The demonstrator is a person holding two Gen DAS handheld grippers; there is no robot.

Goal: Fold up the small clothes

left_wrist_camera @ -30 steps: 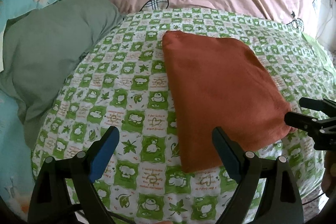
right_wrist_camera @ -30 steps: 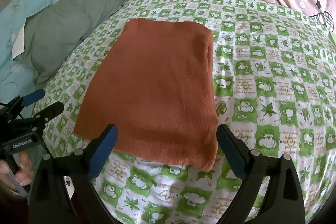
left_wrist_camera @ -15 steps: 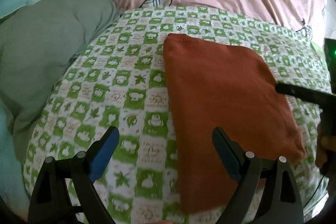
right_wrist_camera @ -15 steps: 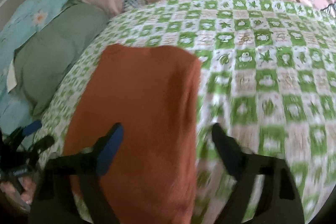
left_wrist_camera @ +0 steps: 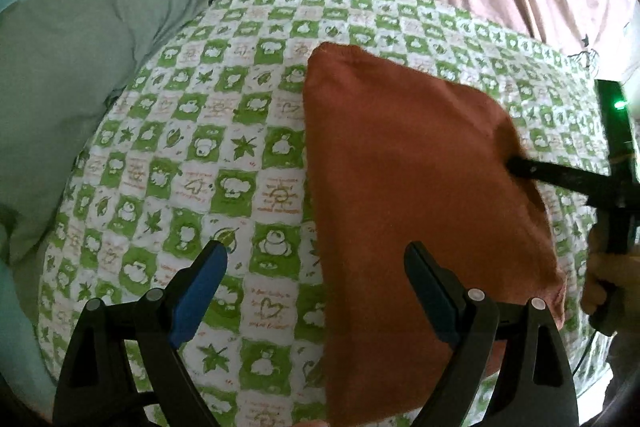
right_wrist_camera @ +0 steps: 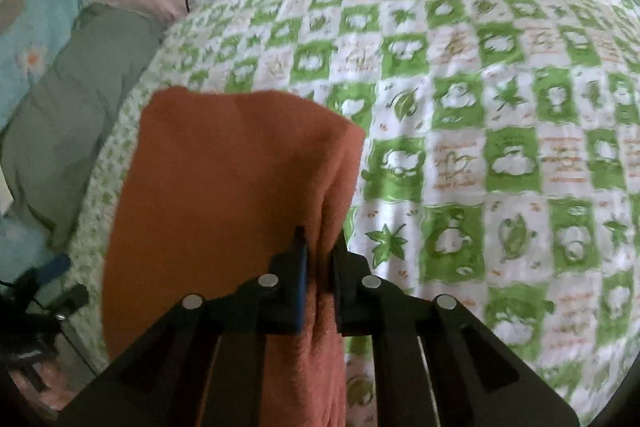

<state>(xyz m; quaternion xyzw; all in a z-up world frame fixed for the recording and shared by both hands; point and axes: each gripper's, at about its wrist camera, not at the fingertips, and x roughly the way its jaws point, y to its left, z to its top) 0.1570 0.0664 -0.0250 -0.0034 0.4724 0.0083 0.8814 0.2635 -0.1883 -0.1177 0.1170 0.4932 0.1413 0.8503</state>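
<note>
Jaws of the right gripper [right_wrist_camera: 318, 251] pinch the rust cloth [left_wrist_camera: 408, 187] — left gripper [left_wrist_camera: 316, 267] gapes; green pillow [left_wrist_camera: 80, 67] beside.

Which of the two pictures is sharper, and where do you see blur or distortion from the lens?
Left wrist view: fairly sharp, the green checked sheet reads clearly; the fisheye bows the bed edges, and a dark vignette fills the corners. Right wrist view: softer, with motion blur on the rust-coloured cloth and the sheet's far squares; the right gripper, jaws shut on the cloth's edge, looks sharper.
</note>
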